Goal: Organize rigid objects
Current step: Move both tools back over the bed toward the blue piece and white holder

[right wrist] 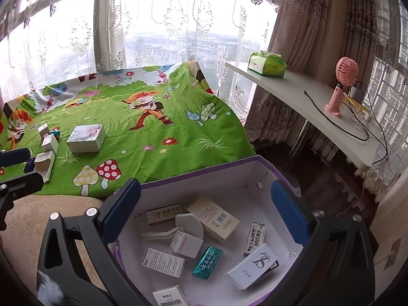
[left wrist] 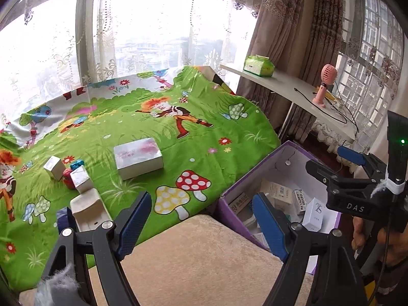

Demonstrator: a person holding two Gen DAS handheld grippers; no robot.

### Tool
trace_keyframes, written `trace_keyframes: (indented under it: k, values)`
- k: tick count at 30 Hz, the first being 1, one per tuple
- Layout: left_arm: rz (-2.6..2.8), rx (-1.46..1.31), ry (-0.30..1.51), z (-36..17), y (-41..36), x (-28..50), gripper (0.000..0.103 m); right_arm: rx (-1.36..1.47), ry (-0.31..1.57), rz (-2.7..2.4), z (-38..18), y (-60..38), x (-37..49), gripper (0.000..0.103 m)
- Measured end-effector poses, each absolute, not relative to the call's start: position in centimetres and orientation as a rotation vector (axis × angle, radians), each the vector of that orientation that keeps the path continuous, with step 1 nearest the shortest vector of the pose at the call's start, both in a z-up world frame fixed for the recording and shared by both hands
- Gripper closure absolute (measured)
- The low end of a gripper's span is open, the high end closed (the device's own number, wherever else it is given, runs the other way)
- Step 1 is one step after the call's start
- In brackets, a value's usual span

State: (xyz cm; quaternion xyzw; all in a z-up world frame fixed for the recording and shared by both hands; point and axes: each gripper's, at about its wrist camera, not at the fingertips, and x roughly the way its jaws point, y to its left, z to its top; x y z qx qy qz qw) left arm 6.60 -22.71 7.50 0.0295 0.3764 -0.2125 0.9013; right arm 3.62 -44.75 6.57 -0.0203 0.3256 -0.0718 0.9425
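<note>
The silver box (left wrist: 138,158) lies flat on the green cloth (left wrist: 204,117), long axis running from 8 to 2 o'clock, at 11 o'clock from the left gripper (left wrist: 201,216). Left of it stand two small silver cartons (left wrist: 54,167) upright, with a white holder (left wrist: 86,207) just nearer at 7 o'clock. The purple bin (right wrist: 204,176) sits at the cloth's near right corner, open side up, and holds loose cartons lying at all angles: a white box (right wrist: 252,266) tilted toward 2 o'clock, a teal packet (right wrist: 207,262) beside it. The left gripper tilts down over the beige cushion (left wrist: 204,255), jaws wide and bare. The right gripper (right wrist: 204,219) tilts down over the bin, jaws spread full and bare, cartons below them. At 2 o'clock a white shelf (right wrist: 293,94) carries a tissue pack (right wrist: 266,63) and a pink fan (right wrist: 341,86), well apart from the bin
</note>
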Motion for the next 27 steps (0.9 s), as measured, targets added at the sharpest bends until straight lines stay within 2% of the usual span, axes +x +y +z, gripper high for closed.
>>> trace_keyframes:
  k: [15,18,23,27]
  values:
    - [-0.177,-0.102,0.875,4.7,-9.8,9.5,0.021,-0.012,0.759,0.071,4.8,-38.7,6.0,0.001]
    - [-0.132,-0.109,0.900,4.0,-7.8,10.0,0.026,-0.020,0.775,0.081,4.4,-37.6,6.6,0.001]
    - [-0.087,-0.137,0.984,2.2,-5.0,11.4,0.041,-0.007,0.801,0.130,3.9,-35.8,7.7,0.001]
    - [-0.072,-0.170,1.043,0.7,-3.8,12.6,0.045,-0.009,0.804,0.181,3.8,-34.0,8.2,0.001]
